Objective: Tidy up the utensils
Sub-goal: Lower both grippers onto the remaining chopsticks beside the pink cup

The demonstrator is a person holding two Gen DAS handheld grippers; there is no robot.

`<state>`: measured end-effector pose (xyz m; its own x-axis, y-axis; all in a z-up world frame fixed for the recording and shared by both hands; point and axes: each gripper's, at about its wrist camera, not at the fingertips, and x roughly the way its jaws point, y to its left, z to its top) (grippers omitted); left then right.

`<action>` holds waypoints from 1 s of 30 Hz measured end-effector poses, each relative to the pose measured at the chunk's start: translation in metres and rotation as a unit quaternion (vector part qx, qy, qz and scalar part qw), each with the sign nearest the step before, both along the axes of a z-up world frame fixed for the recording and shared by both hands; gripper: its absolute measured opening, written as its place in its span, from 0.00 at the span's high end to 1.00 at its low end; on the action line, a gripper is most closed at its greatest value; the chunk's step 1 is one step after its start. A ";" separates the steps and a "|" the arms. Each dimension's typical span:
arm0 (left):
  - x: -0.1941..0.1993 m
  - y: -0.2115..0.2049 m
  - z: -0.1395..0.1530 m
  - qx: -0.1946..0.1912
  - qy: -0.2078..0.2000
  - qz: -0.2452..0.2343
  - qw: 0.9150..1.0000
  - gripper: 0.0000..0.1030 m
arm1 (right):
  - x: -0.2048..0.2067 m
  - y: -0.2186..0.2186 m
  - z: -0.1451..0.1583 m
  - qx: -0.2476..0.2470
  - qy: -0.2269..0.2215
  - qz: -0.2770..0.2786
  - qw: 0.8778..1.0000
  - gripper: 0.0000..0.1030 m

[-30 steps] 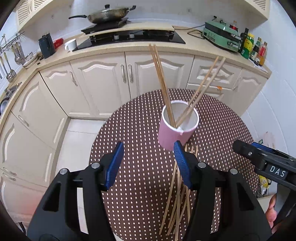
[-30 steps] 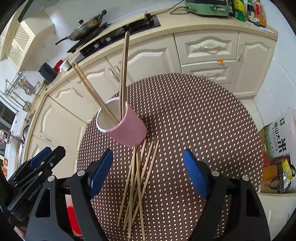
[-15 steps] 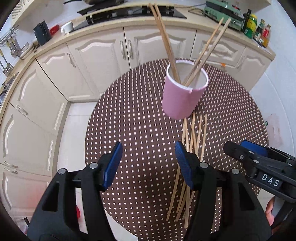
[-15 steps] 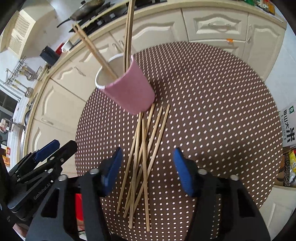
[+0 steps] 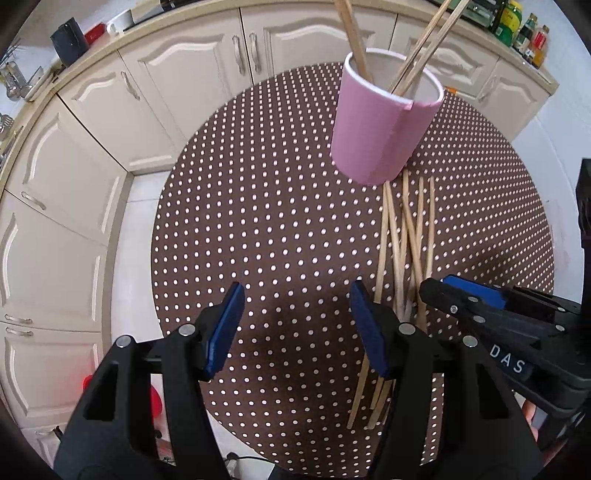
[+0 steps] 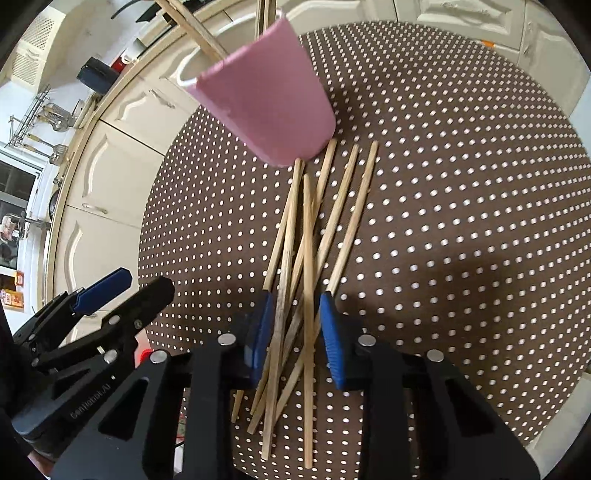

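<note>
A pink cup (image 5: 382, 125) stands on the round dotted table (image 5: 258, 221) and holds several wooden chopsticks (image 5: 417, 62). It also shows in the right wrist view (image 6: 266, 99). Several loose chopsticks (image 6: 306, 240) lie in a crossed pile in front of the cup; the pile also shows in the left wrist view (image 5: 402, 236). My right gripper (image 6: 295, 328) is low over the pile, its jaws narrowed around the near ends of a few sticks with a gap still showing. My left gripper (image 5: 295, 328) is open and empty over bare table, left of the pile.
Cream kitchen cabinets (image 5: 184, 74) curve round the far side of the table. The counter carries bottles (image 5: 524, 26) at the far right and a dark box and mug (image 5: 70, 35) at the far left. The table's near edge lies just below both grippers.
Both grippers have come down and closer to the table. The right gripper's jaws have narrowed from wide open to close around the chopstick pile. The left gripper stays open.
</note>
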<state>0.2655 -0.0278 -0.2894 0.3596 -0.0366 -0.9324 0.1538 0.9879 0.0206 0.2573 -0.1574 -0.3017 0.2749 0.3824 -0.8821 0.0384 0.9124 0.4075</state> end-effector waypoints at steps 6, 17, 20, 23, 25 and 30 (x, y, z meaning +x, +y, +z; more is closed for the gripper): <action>0.002 0.001 -0.013 -0.005 0.022 -0.005 1.000 0.43 | 0.010 0.007 -0.009 -0.010 0.015 0.003 1.000 0.79; 0.005 -0.010 -0.032 -0.015 0.052 -0.024 0.998 0.43 | 0.022 0.003 -0.021 0.017 0.043 -0.044 0.998 0.95; 0.008 -0.014 -0.035 -0.018 0.056 -0.029 0.998 0.43 | 0.022 -0.006 -0.018 0.019 0.039 -0.053 0.998 0.95; 0.012 -0.018 -0.039 -0.022 0.061 -0.033 0.997 0.43 | 0.022 -0.015 -0.013 0.028 0.037 -0.061 0.997 0.95; 0.015 -0.022 -0.042 -0.022 0.065 -0.037 0.997 0.43 | 0.024 -0.021 -0.010 0.026 0.033 -0.065 0.997 0.95; 0.025 -0.034 -0.052 -0.017 0.076 -0.044 0.996 0.43 | 0.027 -0.045 -0.007 0.032 0.037 -0.080 0.996 0.95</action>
